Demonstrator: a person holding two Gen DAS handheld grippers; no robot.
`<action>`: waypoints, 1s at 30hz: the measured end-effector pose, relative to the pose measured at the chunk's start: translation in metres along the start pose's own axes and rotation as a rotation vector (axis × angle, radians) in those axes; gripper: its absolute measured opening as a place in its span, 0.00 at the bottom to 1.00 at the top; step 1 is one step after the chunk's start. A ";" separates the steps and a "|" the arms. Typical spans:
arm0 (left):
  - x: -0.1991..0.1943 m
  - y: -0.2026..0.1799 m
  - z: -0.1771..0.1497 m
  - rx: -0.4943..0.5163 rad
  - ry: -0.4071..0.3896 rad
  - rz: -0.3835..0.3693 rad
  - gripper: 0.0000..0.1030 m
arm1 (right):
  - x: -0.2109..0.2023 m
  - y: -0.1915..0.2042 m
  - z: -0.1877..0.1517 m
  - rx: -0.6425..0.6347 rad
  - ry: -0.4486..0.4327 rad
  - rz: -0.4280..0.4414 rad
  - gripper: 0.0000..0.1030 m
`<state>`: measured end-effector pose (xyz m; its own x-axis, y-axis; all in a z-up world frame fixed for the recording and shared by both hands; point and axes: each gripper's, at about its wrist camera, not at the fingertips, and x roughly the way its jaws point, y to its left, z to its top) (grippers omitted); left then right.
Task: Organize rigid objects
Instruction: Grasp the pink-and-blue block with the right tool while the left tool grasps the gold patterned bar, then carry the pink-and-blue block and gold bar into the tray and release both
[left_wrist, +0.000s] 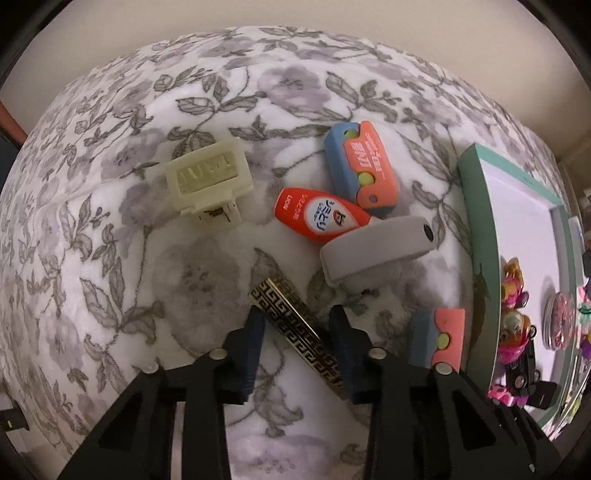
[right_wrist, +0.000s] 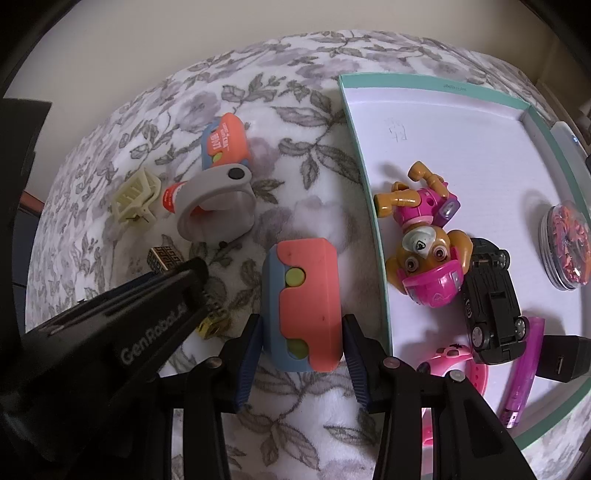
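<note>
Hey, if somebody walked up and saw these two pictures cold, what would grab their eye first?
Probably the pink-and-tan pup toy lying in the teal-rimmed box on the right, beside a black toy car. Next, the coral-and-blue case on the floral blanket, sitting between the right gripper fingers. Further left, the left gripper straddles a black-and-gold patterned bar, which lies diagonally.

Purple pen (right_wrist: 521, 373) partly behind black car (right_wrist: 491, 302)
</note>
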<state>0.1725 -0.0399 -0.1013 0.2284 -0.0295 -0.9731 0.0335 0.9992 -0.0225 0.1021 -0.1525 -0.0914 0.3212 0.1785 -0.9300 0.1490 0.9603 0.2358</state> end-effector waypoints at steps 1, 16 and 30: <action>0.000 -0.001 -0.001 0.007 0.001 0.004 0.32 | 0.000 0.000 0.000 0.002 0.002 0.001 0.44; -0.022 0.002 -0.013 -0.036 -0.010 -0.040 0.15 | -0.012 -0.003 0.002 0.018 -0.013 0.025 0.44; -0.101 0.011 -0.002 -0.072 -0.190 -0.128 0.15 | -0.069 -0.009 0.010 0.034 -0.137 0.081 0.44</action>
<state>0.1478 -0.0261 -0.0036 0.4055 -0.1539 -0.9010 0.0063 0.9862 -0.1656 0.0875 -0.1760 -0.0266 0.4576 0.2217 -0.8610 0.1484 0.9358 0.3198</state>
